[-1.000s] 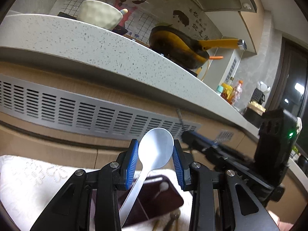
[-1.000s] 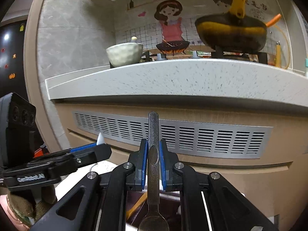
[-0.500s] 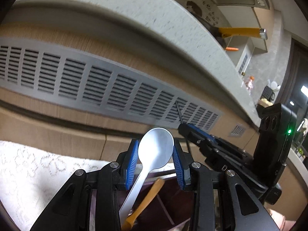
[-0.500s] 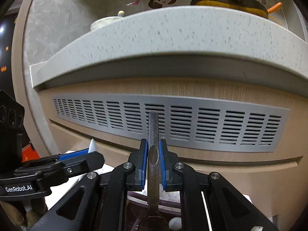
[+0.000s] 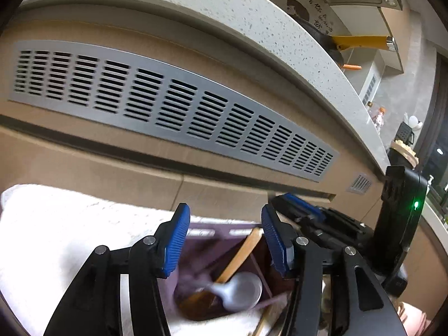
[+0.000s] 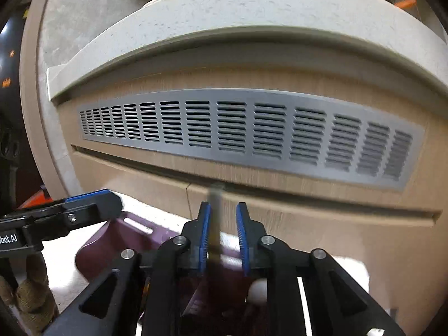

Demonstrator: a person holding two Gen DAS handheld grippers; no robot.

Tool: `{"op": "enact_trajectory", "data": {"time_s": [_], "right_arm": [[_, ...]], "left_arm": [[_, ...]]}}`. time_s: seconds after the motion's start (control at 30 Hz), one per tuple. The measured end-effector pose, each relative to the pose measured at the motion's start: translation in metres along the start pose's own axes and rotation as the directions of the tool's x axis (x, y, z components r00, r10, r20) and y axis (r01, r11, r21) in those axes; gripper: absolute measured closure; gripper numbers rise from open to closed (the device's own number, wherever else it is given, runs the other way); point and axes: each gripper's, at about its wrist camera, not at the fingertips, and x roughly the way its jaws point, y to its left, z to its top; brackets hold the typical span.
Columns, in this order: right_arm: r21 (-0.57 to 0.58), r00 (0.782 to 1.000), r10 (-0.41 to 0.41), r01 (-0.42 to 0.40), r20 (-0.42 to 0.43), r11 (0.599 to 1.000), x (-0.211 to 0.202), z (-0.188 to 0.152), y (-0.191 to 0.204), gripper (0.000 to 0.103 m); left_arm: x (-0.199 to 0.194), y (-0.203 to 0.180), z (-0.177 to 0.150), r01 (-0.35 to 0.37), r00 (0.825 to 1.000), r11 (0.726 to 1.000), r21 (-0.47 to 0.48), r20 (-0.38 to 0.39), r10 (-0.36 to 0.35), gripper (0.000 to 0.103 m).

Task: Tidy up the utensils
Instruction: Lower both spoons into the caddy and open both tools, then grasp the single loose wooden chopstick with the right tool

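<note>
We face the counter (image 5: 252,8), its speckled pale edge arching across the top of both wrist views, with a grey vent grille (image 5: 173,112) set in the wooden cabinet front (image 6: 308,224) below it. Under that, a white lace cloth (image 5: 56,238) spreads from nine o'clock toward the middle, and on it sits the dark purple utensil box (image 5: 224,240), split by dividers into compartments.

Our left gripper (image 5: 224,240) tilts down over the box. Its jaws are opening and stand well apart with nothing between the blue pads. The white spoon (image 5: 240,291) lies loose in the box at six o'clock of those jaws, bowl up, blurred, beside a wooden utensil (image 5: 240,254) that leans up toward twelve o'clock.

Our right gripper (image 6: 222,238) also tilts down, over the box's right end. Its jaws are opening, a clear gap showing on the right side of the metal utensil handle (image 6: 215,218) that stands upright between them, close against the left pad; the handle is blurred and we cannot tell whether the pad still touches it. Its lower end is hidden behind the jaws.

In the right wrist view the left gripper reaches in from nine o'clock, held by a gloved hand (image 6: 30,294). A small white rounded object (image 6: 259,292) shows in the box at five o'clock.
</note>
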Motion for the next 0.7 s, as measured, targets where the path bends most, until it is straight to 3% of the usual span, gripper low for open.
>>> {"op": "enact_trajectory", "data": {"time_s": [0.1,0.23,0.27,0.47,0.53,0.7], "right_arm": [[0.031,1.0,-0.013,0.013,-0.002,0.999,-0.025,-0.005,-0.004,0.079],[0.028,0.996,-0.081,0.082,-0.033,0.996,-0.062,-0.021,-0.004,0.055],[0.027,0.994,-0.093,0.095,-0.048,0.995,-0.072,-0.028,-0.003,0.053],[-0.008,0.98,-0.134,0.135,-0.149,0.991,-0.109,-0.077,0.014,0.047],[-0.009,0.975,-0.138,0.138,-0.172,0.99,-0.115,-0.093,0.02,0.038],[-0.046,0.965,-0.142,0.135,-0.22,0.99,-0.129,-0.13,0.03,0.025]], "left_arm": [[-0.022,0.001,-0.009,-0.035,0.999,0.999,0.026,-0.005,0.035,0.044],[-0.046,-0.004,-0.032,-0.133,0.989,0.985,0.112,-0.055,0.14,0.041],[-0.049,-0.006,-0.038,-0.141,0.986,0.982,0.127,-0.071,0.151,0.04],[-0.071,-0.015,-0.092,-0.144,0.969,0.972,0.187,-0.175,0.177,0.038],[-0.072,-0.02,-0.11,-0.127,0.959,0.971,0.205,-0.224,0.172,0.038],[-0.076,-0.032,-0.156,-0.088,0.926,0.955,0.282,-0.329,0.183,0.038]]}}
